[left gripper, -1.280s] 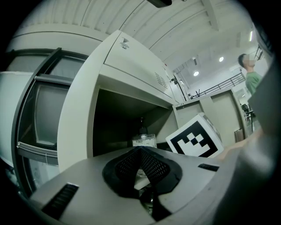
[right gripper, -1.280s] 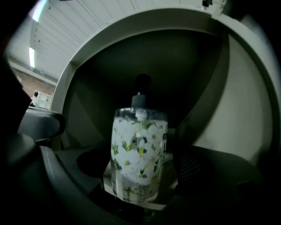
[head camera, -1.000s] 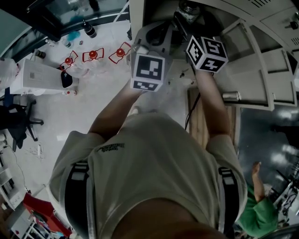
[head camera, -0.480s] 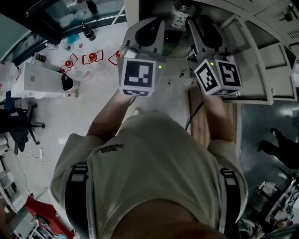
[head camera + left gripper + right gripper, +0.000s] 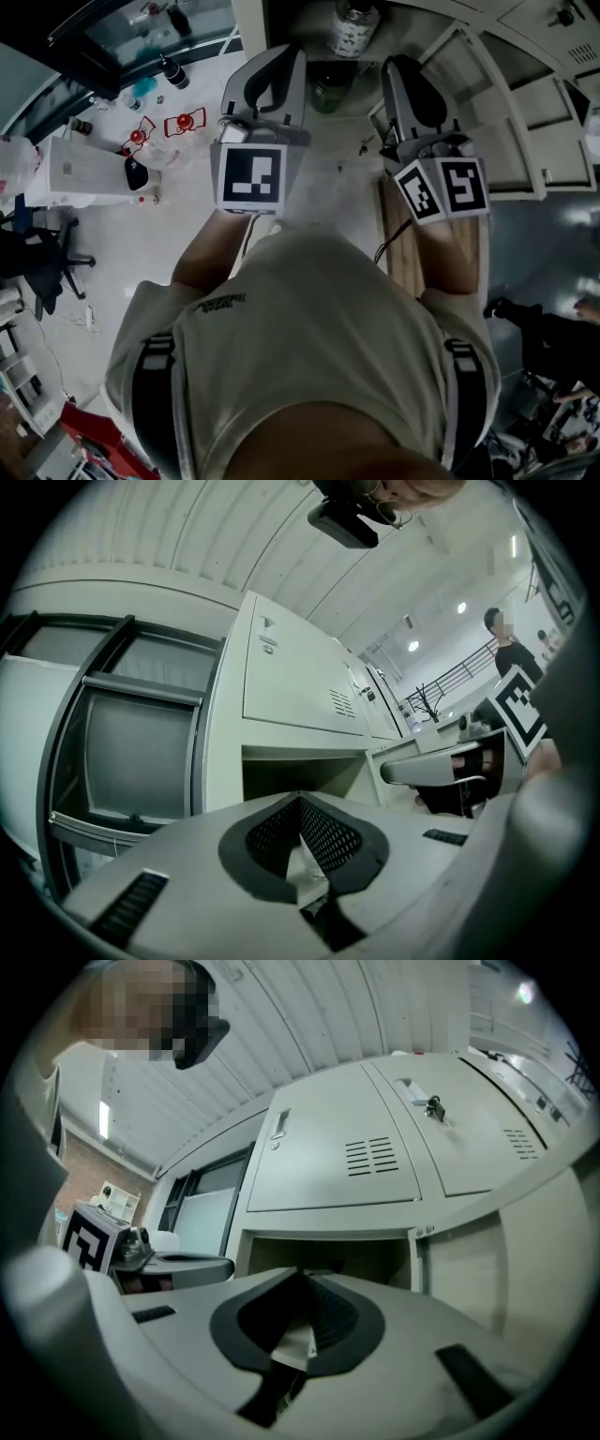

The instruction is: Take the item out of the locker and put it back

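The grey locker's compartment (image 5: 328, 1252) stands open in front of me, its door (image 5: 487, 1269) swung out to the right. In the head view a jar with a patterned label (image 5: 352, 28) stands inside, with a greenish jar (image 5: 328, 94) below it. My left gripper (image 5: 286, 52) points at the opening (image 5: 300, 775), its jaws together and empty. My right gripper (image 5: 398, 64) is beside it and has just been closing; its tips meet (image 5: 302, 1274) with nothing between them. Neither gripper touches a jar.
More locker doors (image 5: 525, 122) run along the right, some ajar. A wooden board (image 5: 398, 244) lies on the floor under the right arm. Red objects (image 5: 185, 122), a white box (image 5: 84, 169) and an office chair (image 5: 37, 253) stand to the left. A person (image 5: 511, 649) stands far off.
Both grippers have drawn back from the locker toward my body and spread apart. Their jaws now show in the head view, and the jar stays in the compartment.
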Available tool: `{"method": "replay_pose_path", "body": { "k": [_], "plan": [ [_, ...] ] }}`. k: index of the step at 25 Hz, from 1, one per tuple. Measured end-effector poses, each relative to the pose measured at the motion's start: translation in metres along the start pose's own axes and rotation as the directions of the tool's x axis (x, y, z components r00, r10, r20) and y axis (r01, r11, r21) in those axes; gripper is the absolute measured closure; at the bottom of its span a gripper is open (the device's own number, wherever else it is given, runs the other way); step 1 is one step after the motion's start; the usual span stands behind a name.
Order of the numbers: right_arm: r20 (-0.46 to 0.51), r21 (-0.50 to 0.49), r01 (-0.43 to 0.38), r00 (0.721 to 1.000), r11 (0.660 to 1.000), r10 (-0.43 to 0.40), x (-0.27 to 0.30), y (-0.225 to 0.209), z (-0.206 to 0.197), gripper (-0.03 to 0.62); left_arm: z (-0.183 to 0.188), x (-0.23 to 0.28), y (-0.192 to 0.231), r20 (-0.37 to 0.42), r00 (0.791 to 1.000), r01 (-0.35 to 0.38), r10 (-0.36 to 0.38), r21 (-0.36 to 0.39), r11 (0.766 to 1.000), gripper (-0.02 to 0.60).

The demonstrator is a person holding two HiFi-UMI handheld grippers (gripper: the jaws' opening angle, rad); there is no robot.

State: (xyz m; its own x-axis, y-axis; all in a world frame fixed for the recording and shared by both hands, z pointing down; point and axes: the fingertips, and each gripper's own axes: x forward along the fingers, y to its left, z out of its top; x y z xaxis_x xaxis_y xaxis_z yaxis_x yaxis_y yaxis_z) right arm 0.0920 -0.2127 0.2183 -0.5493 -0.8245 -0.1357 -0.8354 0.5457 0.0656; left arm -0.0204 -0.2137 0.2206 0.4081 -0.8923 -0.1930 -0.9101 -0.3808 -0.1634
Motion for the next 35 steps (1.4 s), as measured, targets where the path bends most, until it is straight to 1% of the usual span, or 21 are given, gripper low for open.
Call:
{"method": "replay_pose_path", "body": {
  "k": [1, 4, 8, 13, 20, 35],
  "plan": [
    [-0.001, -0.011, -0.002, 1.000, 1.000, 0.002, -0.003, 0.003, -0.001, 0.591, 0.001, -0.002, -0.001, 0.001, 1.000, 0.003, -0.003, 0.003, 1.000, 0.568],
    [-0.007, -0.011, -0.025, 1.000, 1.000, 0.025, -0.011, 0.013, -0.005, 0.591, -0.001, -0.009, -0.005, -0.001, 1.000, 0.013, -0.013, 0.003, 1.000, 0.568],
    [0.005, 0.017, -0.040, 0.999, 0.999, 0.040, -0.020, 0.021, -0.012, 0.591, -0.005, -0.022, -0.010, 0.007, 1.000, 0.018, -0.018, -0.015, 1.000, 0.568],
    [-0.003, 0.039, -0.075, 0.997, 0.996, 0.075, -0.025, 0.032, -0.021, 0.592, -0.017, -0.034, -0.014, -0.033, 0.999, 0.029, -0.029, -0.003, 1.000, 0.568],
    [-0.007, 0.029, -0.109, 0.994, 0.994, 0.109, -0.026, 0.048, -0.018, 0.594, -0.018, -0.039, -0.015, -0.042, 0.999, 0.026, -0.026, 0.000, 1.000, 0.568],
    [-0.006, 0.025, -0.129, 0.992, 0.991, 0.130, -0.032, 0.062, -0.014, 0.594, -0.015, -0.048, -0.011, -0.040, 0.999, 0.020, -0.020, -0.010, 1.000, 0.568]
  ]
}}
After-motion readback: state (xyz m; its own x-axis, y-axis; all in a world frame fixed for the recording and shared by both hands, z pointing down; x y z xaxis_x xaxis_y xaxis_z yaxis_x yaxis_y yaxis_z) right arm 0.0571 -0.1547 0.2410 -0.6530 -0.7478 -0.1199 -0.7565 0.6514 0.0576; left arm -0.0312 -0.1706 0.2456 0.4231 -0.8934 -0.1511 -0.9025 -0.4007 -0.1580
